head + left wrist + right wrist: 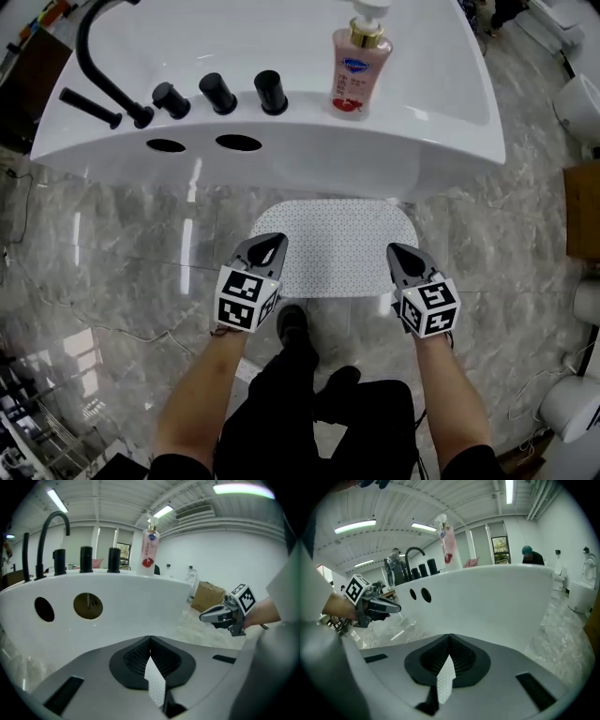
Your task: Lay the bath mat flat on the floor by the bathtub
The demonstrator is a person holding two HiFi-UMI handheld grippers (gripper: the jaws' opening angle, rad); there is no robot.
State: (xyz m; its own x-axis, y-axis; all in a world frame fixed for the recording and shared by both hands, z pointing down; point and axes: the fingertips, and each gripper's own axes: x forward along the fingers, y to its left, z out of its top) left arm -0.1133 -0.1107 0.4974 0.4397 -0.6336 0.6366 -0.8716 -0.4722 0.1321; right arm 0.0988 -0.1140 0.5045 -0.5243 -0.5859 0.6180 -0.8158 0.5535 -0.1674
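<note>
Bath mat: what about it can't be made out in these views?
- Head view: near corners of the bath mat are covered by the left gripper and right gripper. Whether its far edge touches the floor is unclear.
- Both gripper views: only a sliver of mat shows between the shut jaws; the gripper body hides the rest.
- Head view: pump bottle label print too small.

Ahead, bathtub (309, 159) wall; bare floor (112, 244) beside

1. Glossy grey marble-pattern tile floor (103, 244) — everything here stands on it.
2. A white oval bathtub (375, 164) stands on it at the top.
3. A brown cardboard box (583, 211) sits at the right edge — white ceramic fixtures (579, 101) nearby.
4. The person's black shoes (292, 323) stand near the tub.
</note>
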